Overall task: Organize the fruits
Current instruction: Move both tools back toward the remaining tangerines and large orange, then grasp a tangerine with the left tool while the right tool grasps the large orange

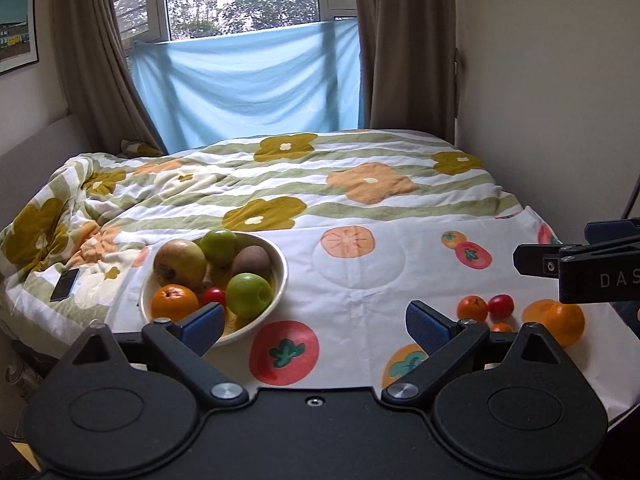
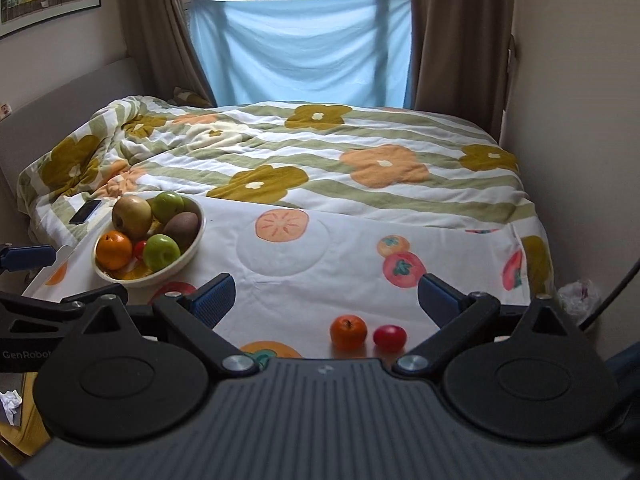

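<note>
A cream bowl (image 1: 280, 276) (image 2: 198, 232) on the fruit-print cloth holds a brown pear (image 1: 180, 262), two green apples (image 1: 248, 294), a kiwi (image 1: 251, 260), an orange (image 1: 174, 302) and a small tomato (image 1: 213, 295). Loose on the cloth to the right lie a small orange (image 1: 473, 307) (image 2: 348, 332), a red tomato (image 1: 501, 305) (image 2: 389, 337) and a larger orange (image 1: 564, 322). My left gripper (image 1: 316, 330) is open and empty, just right of the bowl. My right gripper (image 2: 326, 298) is open and empty, above the small orange and tomato.
The cloth (image 1: 360, 280) lies over a bed with a flowered quilt (image 1: 320, 184). A dark phone (image 1: 65, 284) rests on the quilt left of the bowl. A wall runs along the bed's right side, curtains and a blue sheet (image 1: 248, 84) at the far end.
</note>
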